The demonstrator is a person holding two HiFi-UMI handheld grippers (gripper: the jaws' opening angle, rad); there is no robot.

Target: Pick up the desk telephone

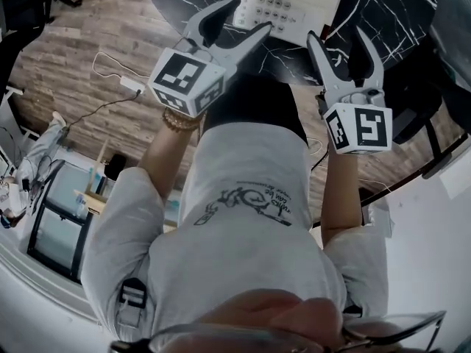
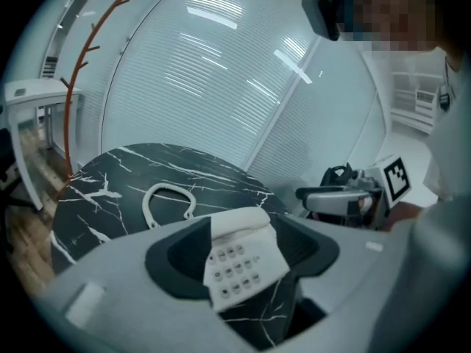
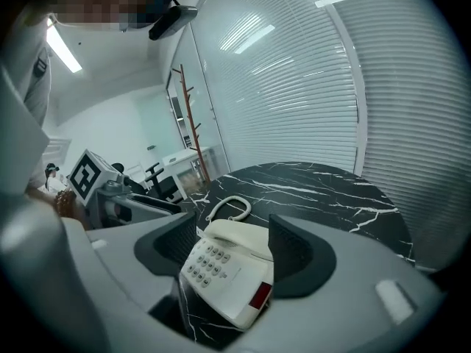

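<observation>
A white desk telephone (image 1: 287,6) with a keypad and its handset on the cradle sits on a round black marble table (image 1: 383,6), at the top of the head view. Its coiled white cord (image 2: 168,201) lies behind it on the table. My left gripper (image 1: 249,17) is open just short of the phone's near left side. My right gripper (image 1: 337,35) is open by its near right corner. In the left gripper view the phone (image 2: 243,259) shows in the gap between the dark pads (image 2: 184,252). The right gripper view shows the phone (image 3: 228,271) the same way, untouched.
A black office chair (image 1: 412,87) stands right of the table. On the wooden floor at left lies a white cable with a plug (image 1: 118,79). A red-brown coat stand (image 2: 77,72) and windows with blinds are beyond the table's far edge.
</observation>
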